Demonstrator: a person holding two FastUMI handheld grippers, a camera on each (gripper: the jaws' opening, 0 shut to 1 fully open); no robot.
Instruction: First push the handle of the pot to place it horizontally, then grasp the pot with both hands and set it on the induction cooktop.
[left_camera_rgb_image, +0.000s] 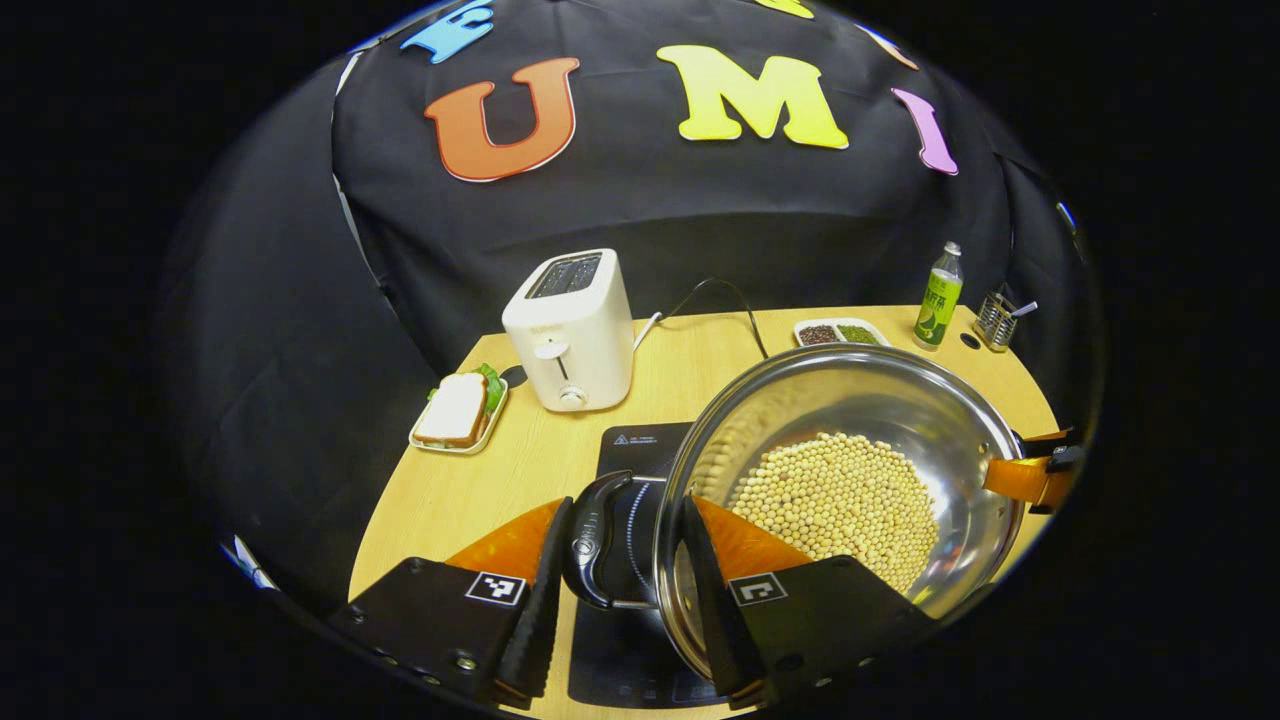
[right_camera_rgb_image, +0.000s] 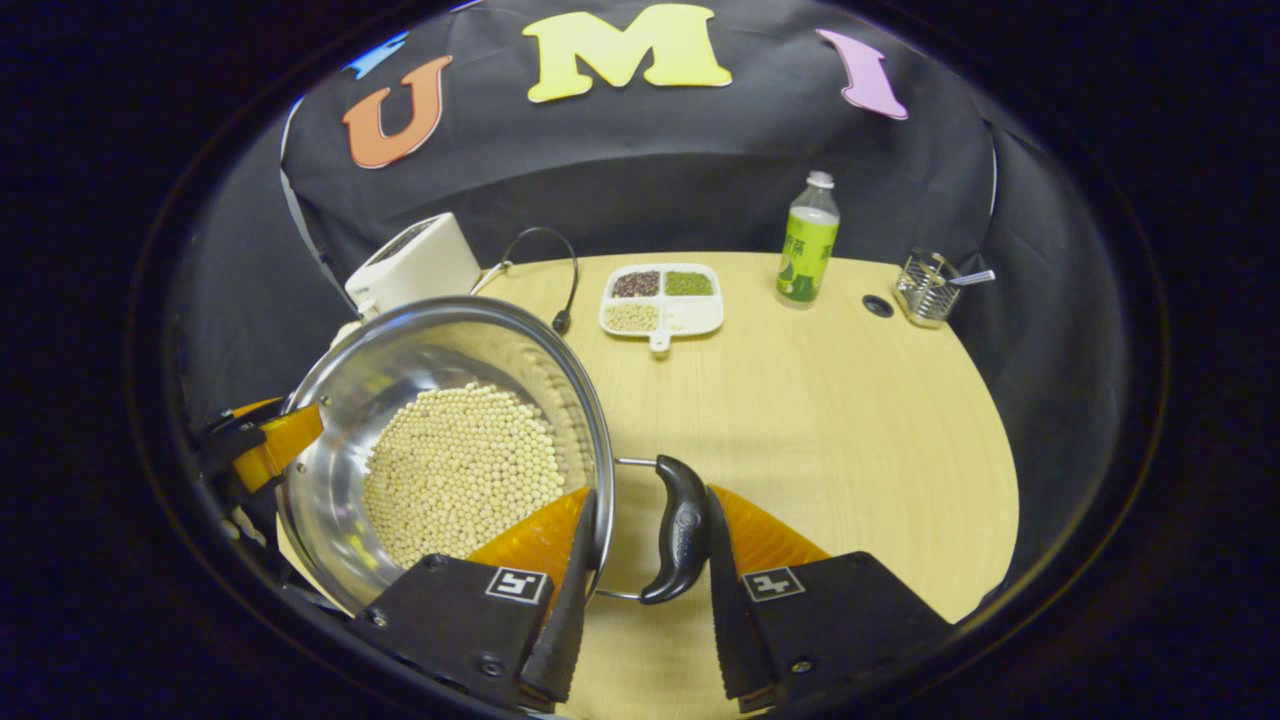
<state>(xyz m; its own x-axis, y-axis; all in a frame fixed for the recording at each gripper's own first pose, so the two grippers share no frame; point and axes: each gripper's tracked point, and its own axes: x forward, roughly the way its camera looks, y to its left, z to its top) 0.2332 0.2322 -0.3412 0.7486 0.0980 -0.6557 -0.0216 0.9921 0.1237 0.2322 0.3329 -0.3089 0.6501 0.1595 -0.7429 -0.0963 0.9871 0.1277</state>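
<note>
Steel pot (left_camera_rgb_image: 850, 400) of soybeans (left_camera_rgb_image: 840, 495) sits over the black induction cooktop (left_camera_rgb_image: 640, 450) on the wooden bench (left_camera_rgb_image: 520, 470). Left tool (left_camera_rgb_image: 620, 590) is part open, fingers straddling the pot's near side handle (left_camera_rgb_image: 595, 540); actual contact unclear. Right tool (right_camera_rgb_image: 645, 590) likewise straddles the other handle (right_camera_rgb_image: 682, 525), grip unclear. Toaster (left_camera_rgb_image: 570, 325) and sandwich tray (left_camera_rgb_image: 458, 412) stand behind.
</note>
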